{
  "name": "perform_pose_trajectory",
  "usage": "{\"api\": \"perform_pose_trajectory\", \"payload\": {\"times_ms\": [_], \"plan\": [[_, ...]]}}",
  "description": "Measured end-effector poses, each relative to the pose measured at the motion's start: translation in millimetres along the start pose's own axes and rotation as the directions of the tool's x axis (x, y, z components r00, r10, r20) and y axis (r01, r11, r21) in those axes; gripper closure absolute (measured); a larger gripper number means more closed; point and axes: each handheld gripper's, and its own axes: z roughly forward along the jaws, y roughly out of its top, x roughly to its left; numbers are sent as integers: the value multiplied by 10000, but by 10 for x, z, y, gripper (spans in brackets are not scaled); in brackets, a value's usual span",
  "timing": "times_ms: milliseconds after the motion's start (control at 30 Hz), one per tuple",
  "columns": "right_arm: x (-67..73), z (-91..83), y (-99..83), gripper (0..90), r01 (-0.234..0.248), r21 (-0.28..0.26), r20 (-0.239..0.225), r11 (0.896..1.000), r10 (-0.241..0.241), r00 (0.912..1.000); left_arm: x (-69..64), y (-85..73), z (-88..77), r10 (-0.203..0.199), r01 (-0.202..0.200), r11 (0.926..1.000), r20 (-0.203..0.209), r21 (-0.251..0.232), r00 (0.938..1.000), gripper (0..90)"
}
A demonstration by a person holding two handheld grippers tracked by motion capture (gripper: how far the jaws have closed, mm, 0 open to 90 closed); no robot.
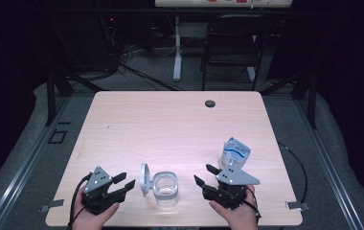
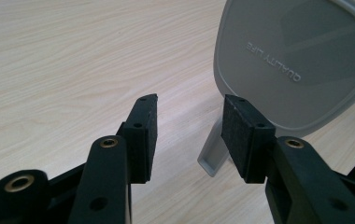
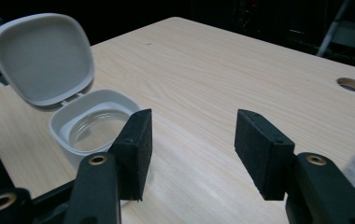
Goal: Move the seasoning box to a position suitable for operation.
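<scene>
A clear container [image 1: 165, 188] with a grey rim stands near the table's front edge, its hinged grey lid [image 1: 144, 178] flipped up on its left side. A white and blue pouch [image 1: 235, 153] stands upright to its right. My left gripper [image 1: 125, 182] rests left of the lid, open and holding nothing. In the left gripper view the jaws [image 2: 190, 102] point at the lid's outer face [image 2: 297, 60], just short of it. My right gripper [image 1: 205, 175] is right of the container, in front of the pouch, open and holding nothing. The right gripper view has its jaws [image 3: 194, 116] beside the open container [image 3: 91, 123] and lid [image 3: 45, 56].
The light wooden table [image 1: 170, 124] has a round cable hole [image 1: 210, 103] at the back. Behind the table stand a dark folding chair [image 1: 233, 43] and a white desk leg [image 1: 177, 48]. Both hands come in at the front edge.
</scene>
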Motion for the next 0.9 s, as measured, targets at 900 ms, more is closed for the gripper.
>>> {"api": "perform_pose_trajectory", "payload": {"times_ms": [900], "plan": [[-621, -553, -31, 486, -1080, -819, 1534, 9908, 1196, 9809, 38, -12, -22, -31, 31, 10000, -124, -2, 9999, 566]]}}
